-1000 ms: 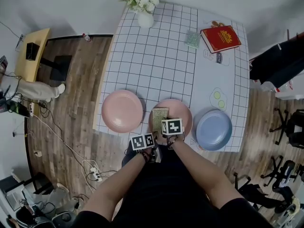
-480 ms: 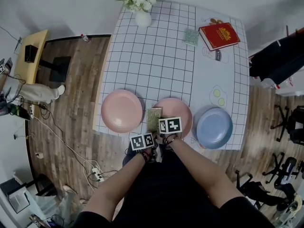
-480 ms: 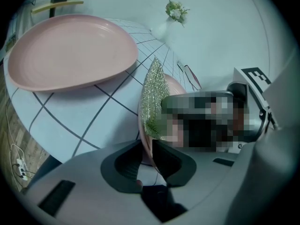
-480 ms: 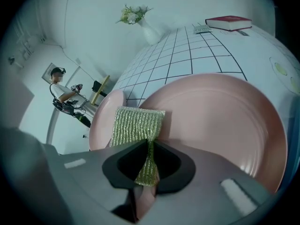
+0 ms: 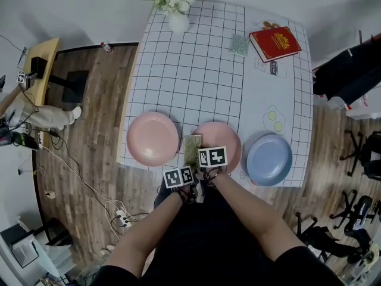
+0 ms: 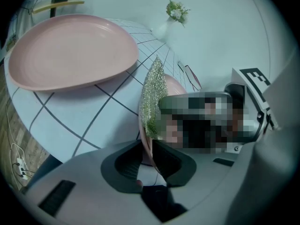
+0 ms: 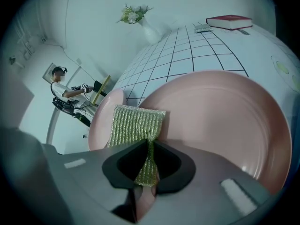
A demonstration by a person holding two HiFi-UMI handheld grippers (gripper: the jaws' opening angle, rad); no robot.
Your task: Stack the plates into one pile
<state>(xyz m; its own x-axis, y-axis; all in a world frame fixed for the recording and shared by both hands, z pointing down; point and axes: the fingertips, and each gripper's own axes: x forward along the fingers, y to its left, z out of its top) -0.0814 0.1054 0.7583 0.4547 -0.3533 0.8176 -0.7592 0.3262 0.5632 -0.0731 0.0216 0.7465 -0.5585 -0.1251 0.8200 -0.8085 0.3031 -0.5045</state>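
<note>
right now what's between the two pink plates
A green scouring pad, pinched in the right gripper, sits at the left rim of the middle pink plate, beside the left pink plate; the head view shows it.

Checked table [image 5: 196, 70] holds pink plate [image 5: 153, 138], blue plate [image 5: 269, 159], vase [image 5: 178, 22], book [image 5: 275, 43].

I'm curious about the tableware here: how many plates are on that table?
3. A pink plate at the near left, a second pink plate in the middle, a blue plate at the near right. None appears hidden.
</note>
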